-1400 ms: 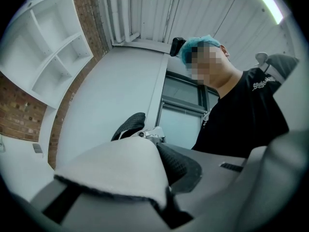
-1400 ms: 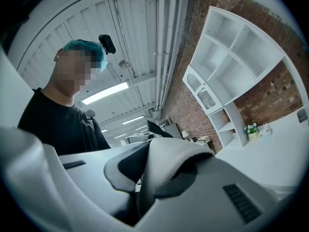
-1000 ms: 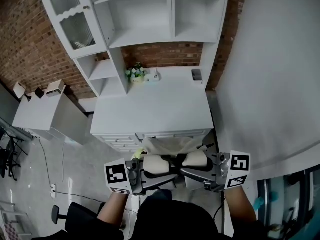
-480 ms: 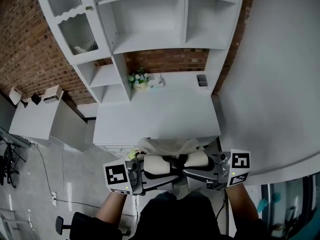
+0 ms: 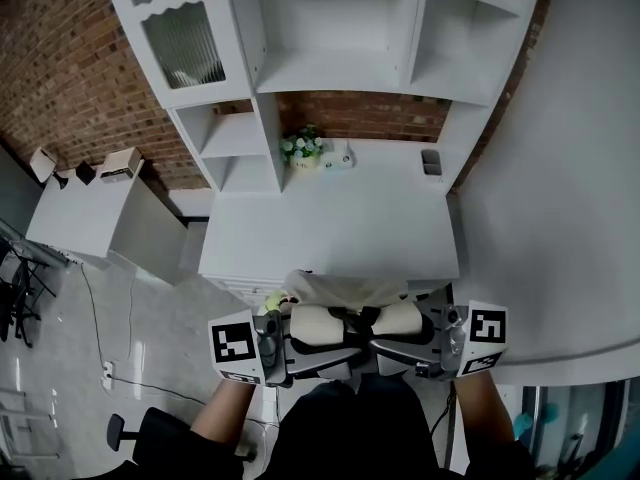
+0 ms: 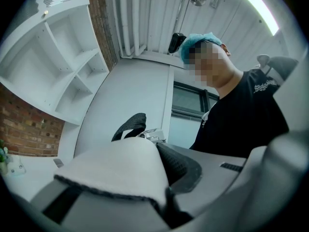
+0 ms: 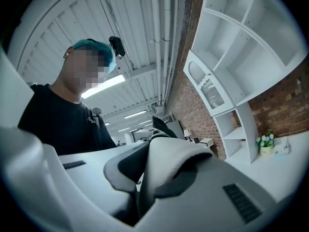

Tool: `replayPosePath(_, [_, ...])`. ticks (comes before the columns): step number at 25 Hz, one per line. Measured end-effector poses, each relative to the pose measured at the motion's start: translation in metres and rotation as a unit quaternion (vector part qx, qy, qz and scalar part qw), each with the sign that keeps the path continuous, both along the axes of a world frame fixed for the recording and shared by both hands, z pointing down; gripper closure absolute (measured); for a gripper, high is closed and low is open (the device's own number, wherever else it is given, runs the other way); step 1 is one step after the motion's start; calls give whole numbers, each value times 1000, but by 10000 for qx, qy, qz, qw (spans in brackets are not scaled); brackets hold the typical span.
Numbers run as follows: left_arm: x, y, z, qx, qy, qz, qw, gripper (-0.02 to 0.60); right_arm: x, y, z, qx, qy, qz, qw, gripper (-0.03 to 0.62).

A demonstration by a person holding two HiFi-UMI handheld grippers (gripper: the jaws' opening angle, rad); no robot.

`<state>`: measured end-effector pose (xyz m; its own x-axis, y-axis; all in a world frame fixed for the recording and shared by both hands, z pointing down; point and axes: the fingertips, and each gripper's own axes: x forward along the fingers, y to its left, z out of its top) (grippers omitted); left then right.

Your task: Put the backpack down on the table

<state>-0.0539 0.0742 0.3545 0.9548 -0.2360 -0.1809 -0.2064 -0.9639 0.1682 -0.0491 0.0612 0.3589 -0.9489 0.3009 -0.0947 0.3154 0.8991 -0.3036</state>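
Ahead, white table (image 5: 330, 228) under white shelving (image 5: 340, 58), brick wall (image 5: 360, 116) behind.

Colours and patterns, mostly pale against brick.
The backpack (image 5: 340, 290) is cream, its padded straps edged in black mesh. Left gripper (image 5: 338, 346) and right gripper (image 5: 382, 344) are grey, each cube white with black square markers. Table (image 5: 330, 228) and shelf unit (image 5: 340, 28) plain white. Wall (image 5: 70, 78) red-brown brick. Flowers (image 5: 300, 146) white over green. Shirt (image 6: 241, 115) black, cap (image 6: 198, 38) teal.
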Motion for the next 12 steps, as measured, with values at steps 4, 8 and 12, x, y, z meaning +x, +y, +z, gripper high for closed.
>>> replayPosePath(4, [-3, -9, 2, -23, -29, -86, 10000, 537, -3, -11, 3, -7, -64, -141, 9999, 546])
replayPosePath(8, [-7, -21, 1, -5, -109, -176, 9998, 537, -8, -24, 1, -21, -135, -238, 9996, 546])
replayPosePath(12, [-13, -39, -5, 4, -158, -151, 9998, 537, -14, -43, -5, 44, -215, -228, 9995, 546])
